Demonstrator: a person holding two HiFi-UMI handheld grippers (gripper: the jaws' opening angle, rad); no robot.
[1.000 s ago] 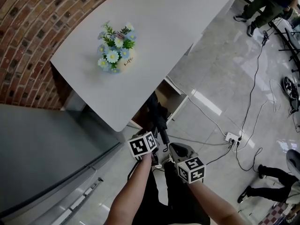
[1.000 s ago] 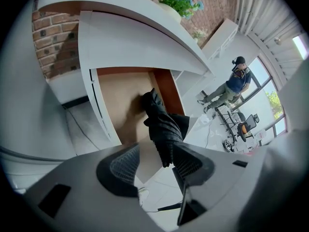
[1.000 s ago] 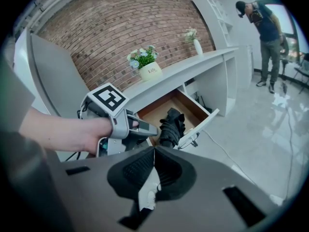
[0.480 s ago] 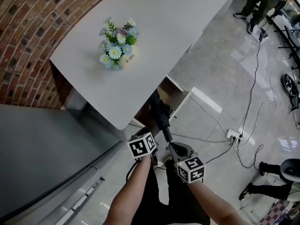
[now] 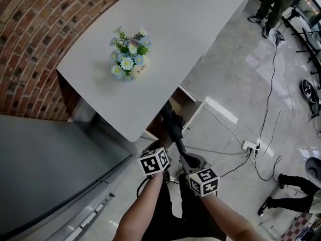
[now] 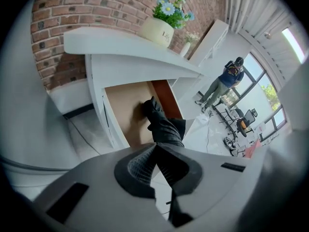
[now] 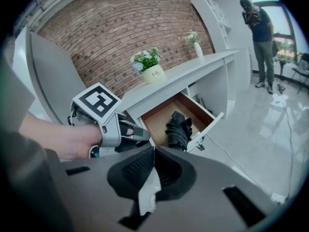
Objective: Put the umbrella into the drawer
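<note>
The black folded umbrella (image 5: 170,122) lies in the open wooden drawer (image 5: 193,104) under the white table (image 5: 175,29), its handle end pointing out over the drawer front towards me. In the left gripper view the umbrella (image 6: 164,124) rests on the drawer bottom (image 6: 128,110), just beyond my left gripper (image 6: 155,145). Those jaws have just been closing; they now stand shut with nothing between the pads. My right gripper (image 7: 154,149) is shut too and empty, hanging back from the drawer (image 7: 157,120). From there the left gripper (image 7: 145,137) shows beside the umbrella (image 7: 177,128), apart from it.
A pot of blue and white flowers (image 5: 128,59) stands on the table. A brick wall runs behind, and a grey panel (image 5: 45,154) sits to the left. Cables and a power strip (image 5: 248,146) lie on the shiny floor to the right. A person (image 5: 276,4) stands far off.
My left gripper has drawn back a little from the drawer, towards me. The umbrella stays lying in the drawer. The right gripper has kept its place.
</note>
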